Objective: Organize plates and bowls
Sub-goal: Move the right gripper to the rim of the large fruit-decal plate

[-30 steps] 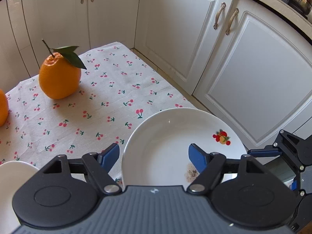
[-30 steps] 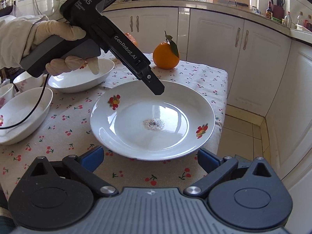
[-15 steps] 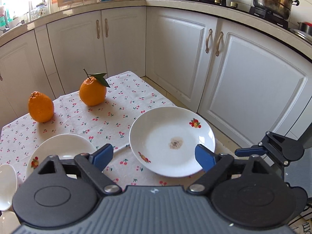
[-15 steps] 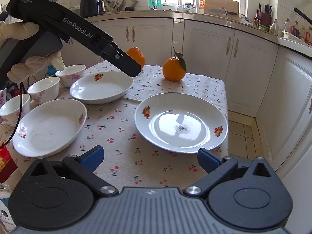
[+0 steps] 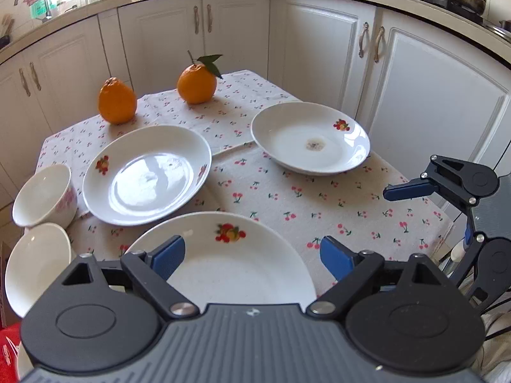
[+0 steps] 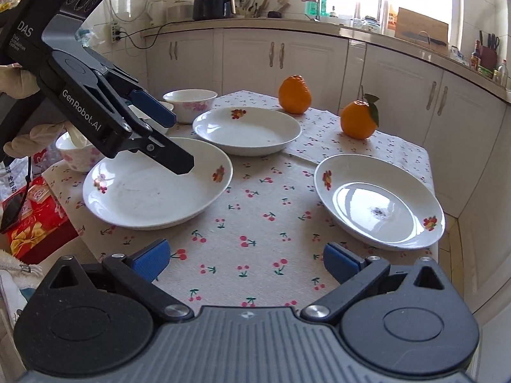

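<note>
White glazed porcelain was what stood most at risk: the nearest plate point(image 5: 236, 265) lay directly beneath the left claw point(image 5: 252, 255), whose blue pads were spread wide over it with nothing held, and a pinch taken on so thin and slick a rim was judged likely to slip or to tip the plate as it was raised. The right claw point(image 6: 246, 260) was likewise held open and empty above the bare cherry-print cloth point(image 6: 255, 223) at the near edge of the bench. That cloth was seen to be rucked into folds between the plates, so a plate slid rather than lifted could be expected to drag the cloth and disturb its neighbours. A second plate point(image 5: 147, 174) lay just beyond the first, with small bowls point(image 5: 44, 194) crowded close at its left by the bench edge, where a careless sweep of the left claw might knock one off. The third plate point(image 5: 309, 137), marked with a dark speck at its centre, was set well apart to the right, close to the bench's right-hand edge, and a nudge there was thought enough to send it over. Two oranges point(image 5: 196, 83) rested at the far side and could roll if the cloth were pulled. Behind the bench, white cabinets point(image 5: 233, 28) and a countertop were ranged round the room, with a window over the sink and pans on a stove.
</note>
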The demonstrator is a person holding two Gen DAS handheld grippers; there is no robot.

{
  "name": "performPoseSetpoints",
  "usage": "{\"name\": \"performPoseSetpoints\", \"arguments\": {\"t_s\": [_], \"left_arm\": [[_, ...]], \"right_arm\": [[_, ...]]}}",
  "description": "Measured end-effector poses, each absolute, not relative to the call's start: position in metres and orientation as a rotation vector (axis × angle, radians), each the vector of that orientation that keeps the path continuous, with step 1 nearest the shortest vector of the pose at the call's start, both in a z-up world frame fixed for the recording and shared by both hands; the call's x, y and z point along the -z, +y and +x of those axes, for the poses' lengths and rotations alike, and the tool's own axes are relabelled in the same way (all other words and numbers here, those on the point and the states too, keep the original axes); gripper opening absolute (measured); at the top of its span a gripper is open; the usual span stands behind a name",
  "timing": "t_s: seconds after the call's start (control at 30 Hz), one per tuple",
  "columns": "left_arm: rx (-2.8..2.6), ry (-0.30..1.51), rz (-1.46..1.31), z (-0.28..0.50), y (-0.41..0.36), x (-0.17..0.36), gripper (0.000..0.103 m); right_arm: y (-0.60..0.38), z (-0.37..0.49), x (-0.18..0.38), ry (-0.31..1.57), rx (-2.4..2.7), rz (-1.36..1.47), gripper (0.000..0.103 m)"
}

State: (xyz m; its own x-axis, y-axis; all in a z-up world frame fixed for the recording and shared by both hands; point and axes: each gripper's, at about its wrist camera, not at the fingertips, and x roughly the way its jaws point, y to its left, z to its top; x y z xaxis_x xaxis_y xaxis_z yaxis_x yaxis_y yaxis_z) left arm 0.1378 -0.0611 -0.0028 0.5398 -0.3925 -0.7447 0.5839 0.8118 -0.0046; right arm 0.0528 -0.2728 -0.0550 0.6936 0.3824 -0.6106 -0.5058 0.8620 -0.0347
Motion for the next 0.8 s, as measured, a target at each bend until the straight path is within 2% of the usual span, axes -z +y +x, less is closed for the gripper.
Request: {"name": "performPoseSetpoints", "arguments": {"t_s": [0.47, 0.8], "left_arm": [[0.485, 0.761, 0.169, 0.092, 0.000, 0.016, 0.091], [0.409, 0.779, 0.179, 0.049, 0.016, 0.056, 0.094]], "right_arm": [[-0.242, 0.066, 0.055, 0.673, -0.529, -0.256, 0.103], [-0.241, 0.085, 0.039, 0.677, -0.540, -0.170, 0.103]]}}
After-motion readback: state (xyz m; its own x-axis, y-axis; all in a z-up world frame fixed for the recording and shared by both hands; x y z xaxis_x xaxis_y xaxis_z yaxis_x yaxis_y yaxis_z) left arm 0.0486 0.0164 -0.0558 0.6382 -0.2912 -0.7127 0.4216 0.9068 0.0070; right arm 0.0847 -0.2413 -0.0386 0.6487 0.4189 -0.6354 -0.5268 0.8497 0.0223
